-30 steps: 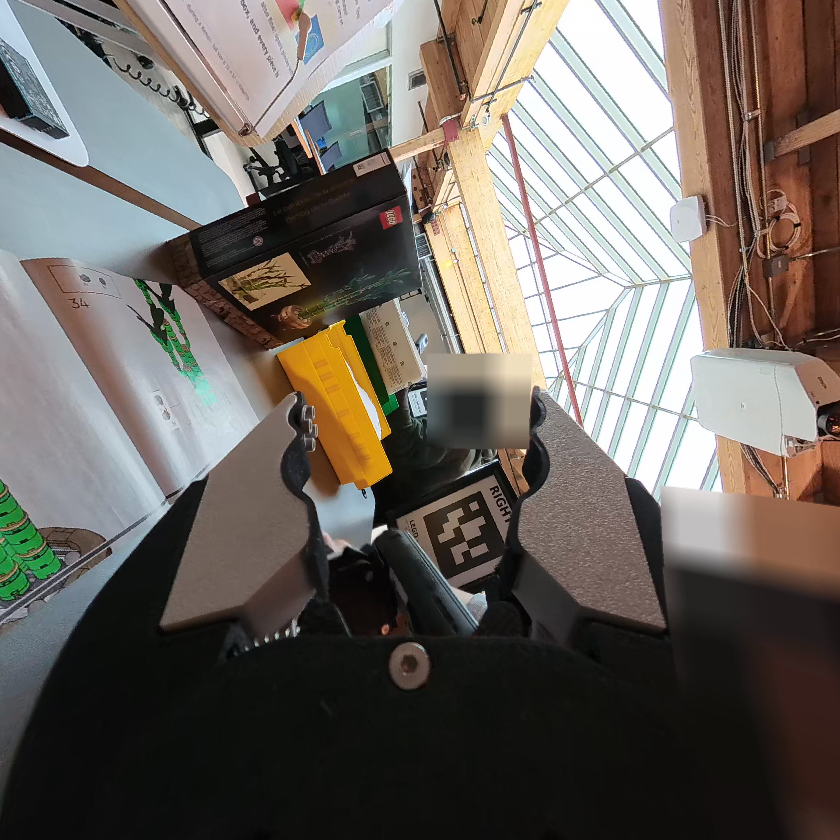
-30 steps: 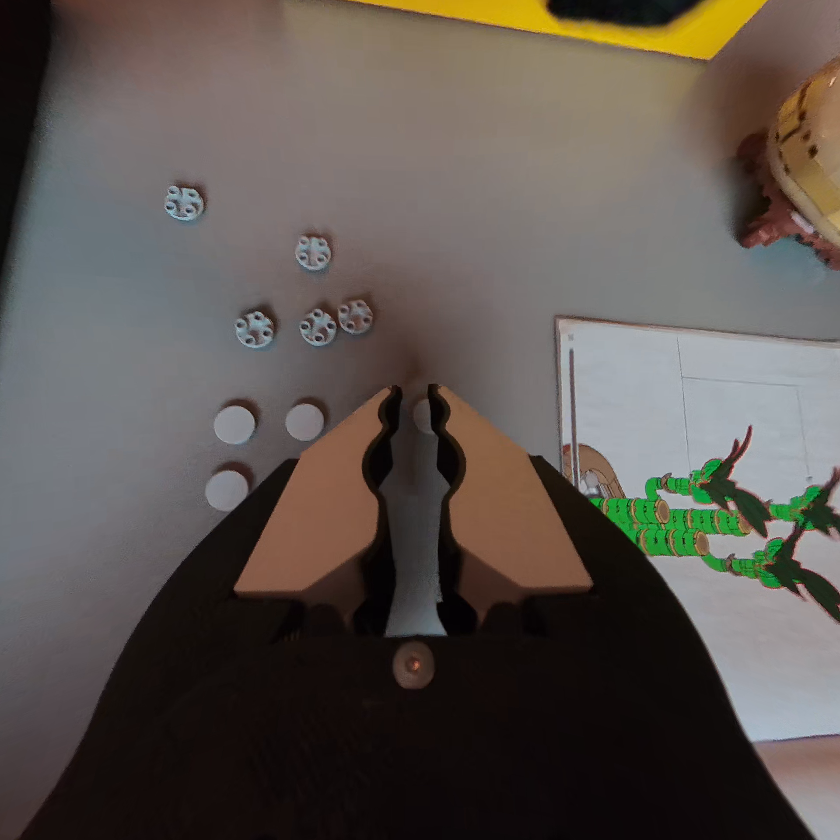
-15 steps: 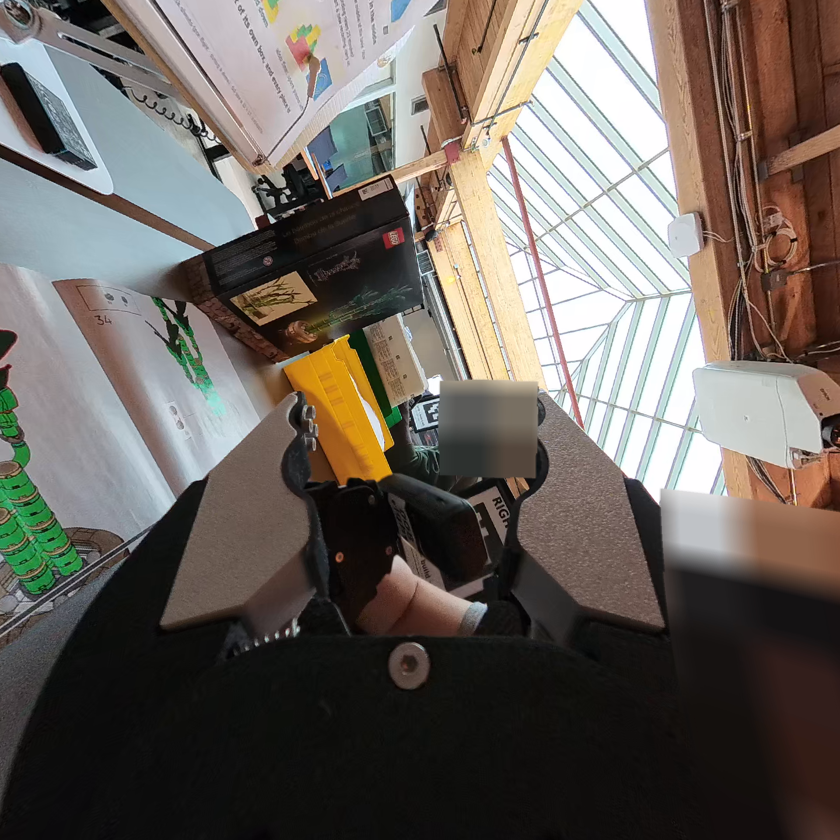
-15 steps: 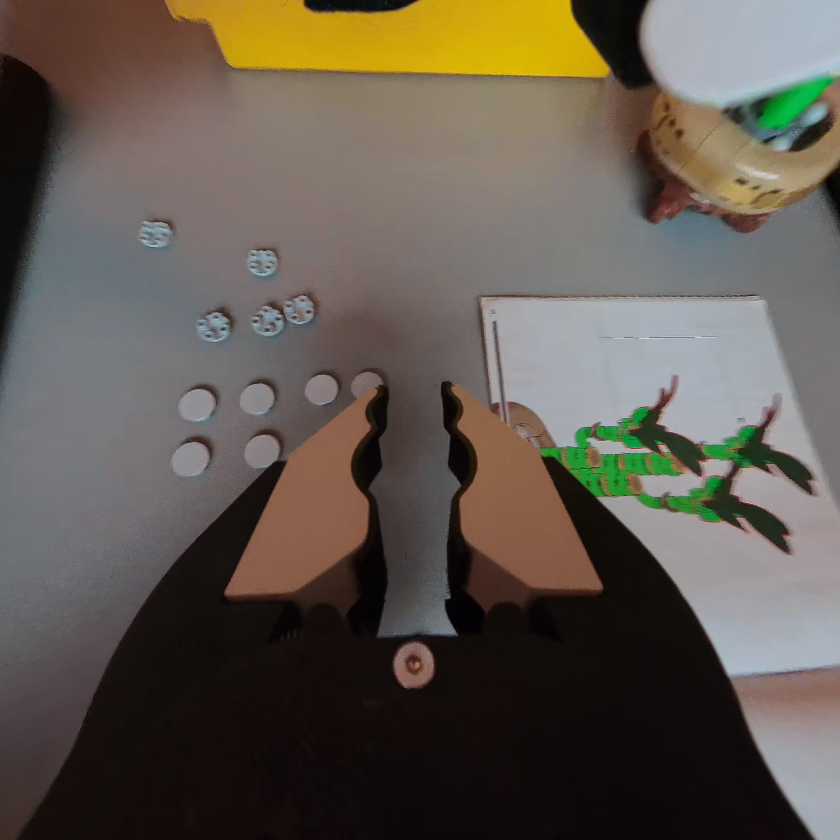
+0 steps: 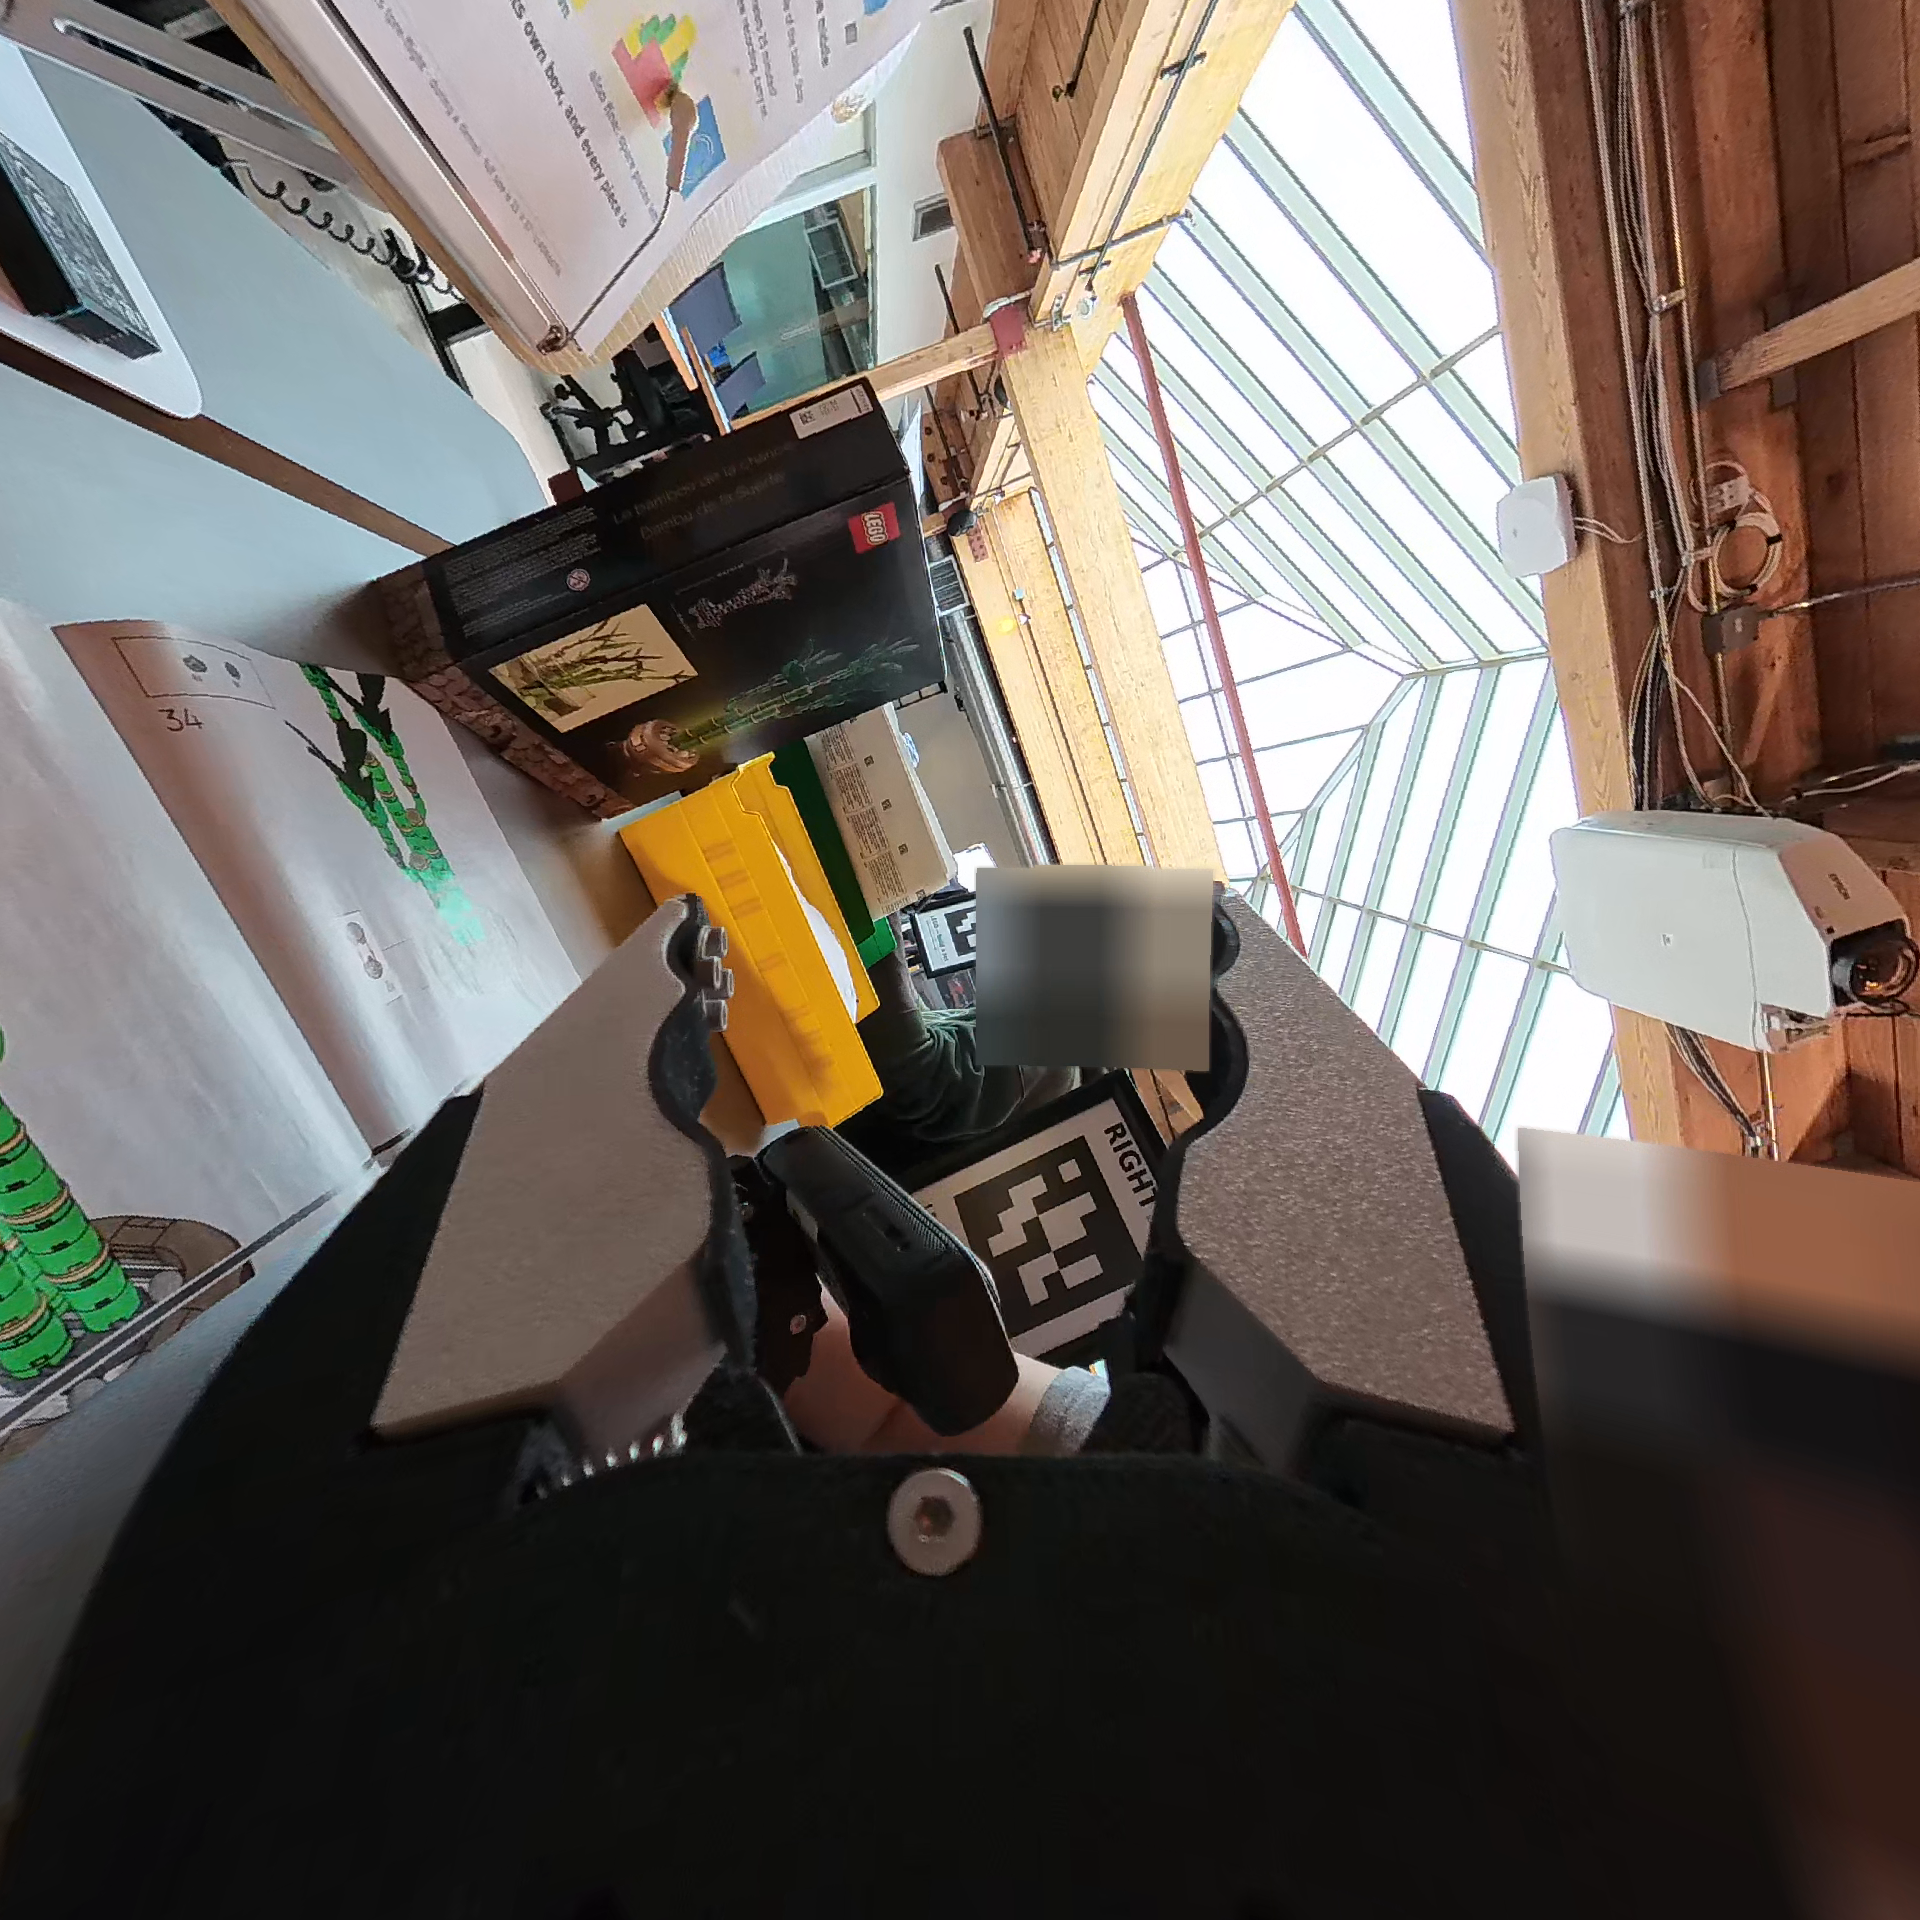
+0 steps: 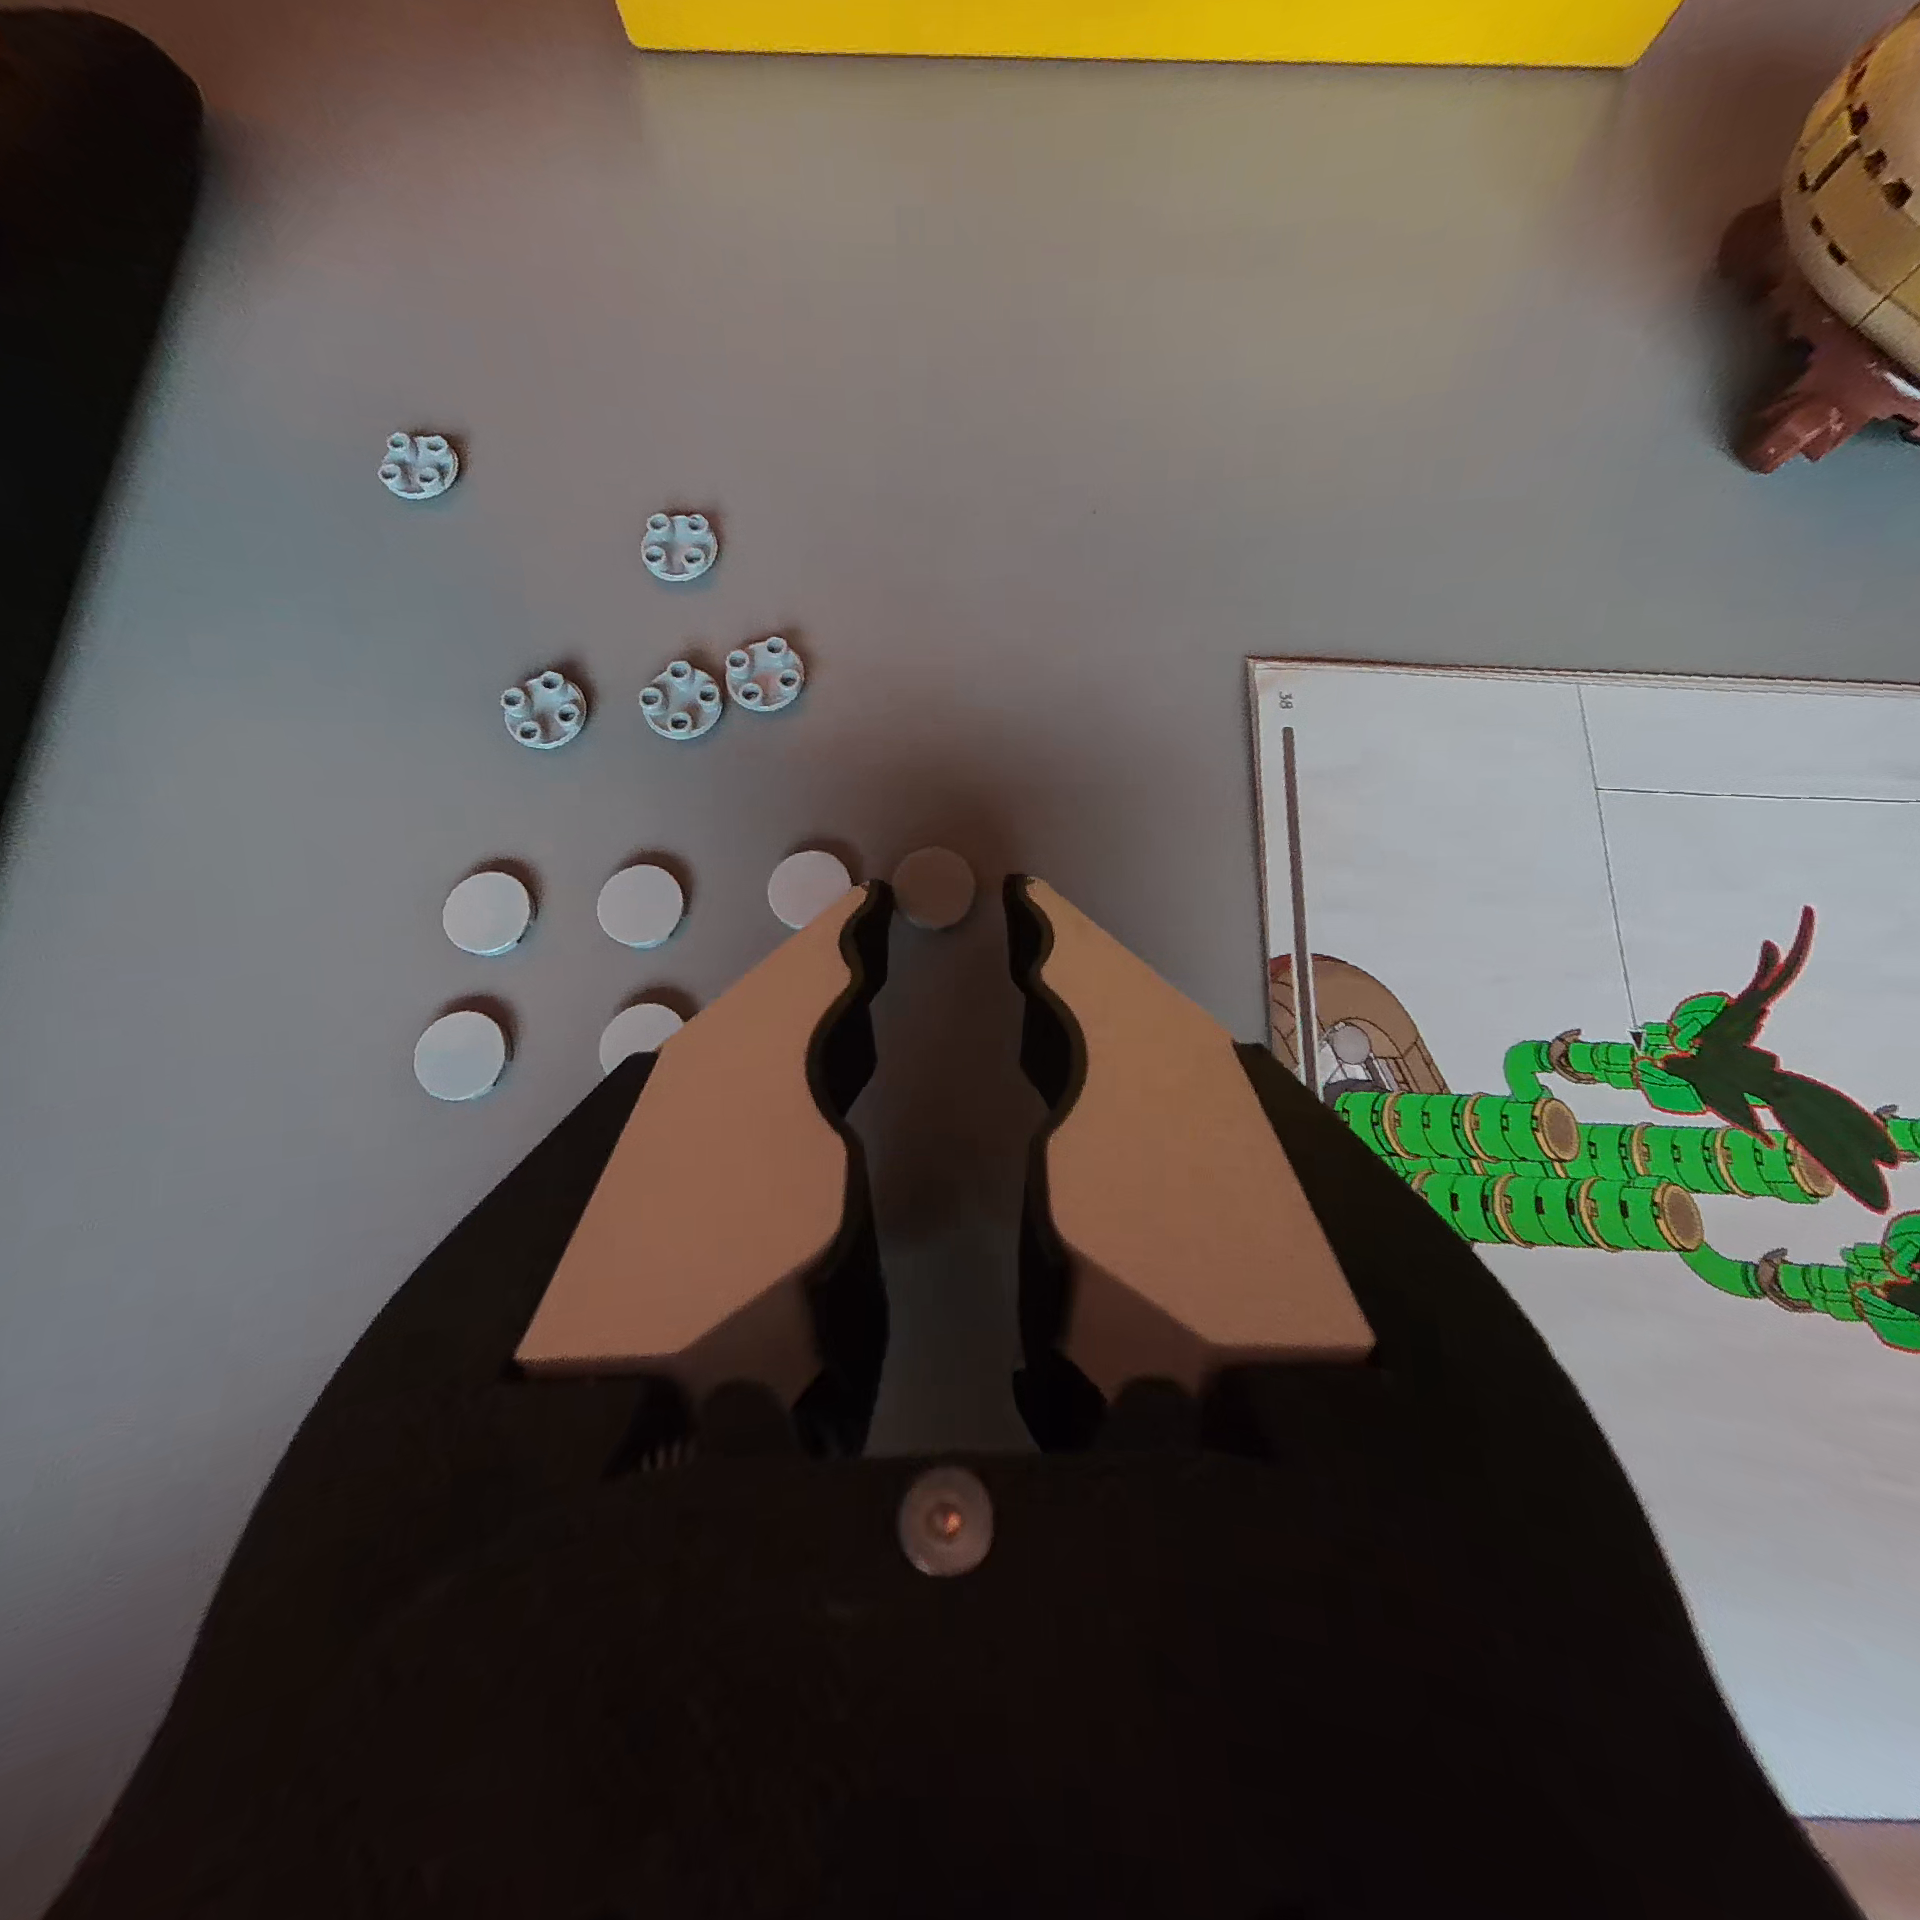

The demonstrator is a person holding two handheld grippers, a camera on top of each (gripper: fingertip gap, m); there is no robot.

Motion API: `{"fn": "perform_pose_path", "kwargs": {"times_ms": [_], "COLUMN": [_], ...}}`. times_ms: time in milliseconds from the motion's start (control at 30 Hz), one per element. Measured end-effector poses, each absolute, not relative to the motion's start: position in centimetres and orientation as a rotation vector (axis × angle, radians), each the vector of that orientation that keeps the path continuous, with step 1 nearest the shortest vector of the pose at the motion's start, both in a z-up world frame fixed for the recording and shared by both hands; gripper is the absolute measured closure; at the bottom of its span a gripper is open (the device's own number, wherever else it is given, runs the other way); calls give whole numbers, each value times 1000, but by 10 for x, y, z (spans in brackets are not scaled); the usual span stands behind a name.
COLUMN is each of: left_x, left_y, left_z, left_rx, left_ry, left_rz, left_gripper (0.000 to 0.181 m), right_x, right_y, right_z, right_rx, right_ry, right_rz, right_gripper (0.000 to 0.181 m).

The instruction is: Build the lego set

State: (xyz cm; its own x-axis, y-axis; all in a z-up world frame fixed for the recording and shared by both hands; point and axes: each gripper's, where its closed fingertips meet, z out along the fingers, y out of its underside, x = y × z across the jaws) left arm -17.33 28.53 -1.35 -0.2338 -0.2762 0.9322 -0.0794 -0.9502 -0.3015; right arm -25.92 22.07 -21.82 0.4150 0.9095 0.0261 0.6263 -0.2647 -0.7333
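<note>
In the right wrist view, my right gripper (image 6: 945, 891) hangs low over the grey table, its jaws a little apart. A flat grey round tile (image 6: 933, 885) lies on the table between its tips. Several more flat tiles (image 6: 488, 912) lie to the left, and several studded grey round plates (image 6: 681, 545) lie beyond them. My left gripper (image 5: 956, 935) is wide open and tilted up toward the ceiling. A small grey studded piece (image 5: 715, 971) sits against the tip of its left finger. The right gripper's handle (image 5: 894, 1268) and tag show between its fingers.
The open instruction booklet (image 6: 1558, 935) lies right of the tiles and also shows in the left wrist view (image 5: 260, 883). A yellow bin (image 6: 1132, 26) stands at the far edge. A tan pot model with brown feet (image 6: 1849, 260) stands far right. A black set box (image 5: 686, 623) stands behind.
My right gripper opened from nearly shut, drew back, then came forward and lower so a flat tile lies between its tips. The left gripper barely moved, and the right handle came into its view.
</note>
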Motion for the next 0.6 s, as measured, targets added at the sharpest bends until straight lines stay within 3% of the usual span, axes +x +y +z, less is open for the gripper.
{"fn": "perform_pose_path", "kwargs": {"times_ms": [400, 600], "left_x": [-170, -162], "left_y": [286, 283], "left_z": [-20, -33], "left_rx": [-1886, -1945], "left_ry": [436, 449], "left_rz": [-2313, -2288], "left_gripper": [92, 92], "right_x": [-255, -224], "right_y": [223, 238], "right_z": [-218, -152], "right_rx": [-2019, -1805], "right_ry": [-1286, -1230], "right_rz": [520, 366], "right_gripper": [166, 167]}}
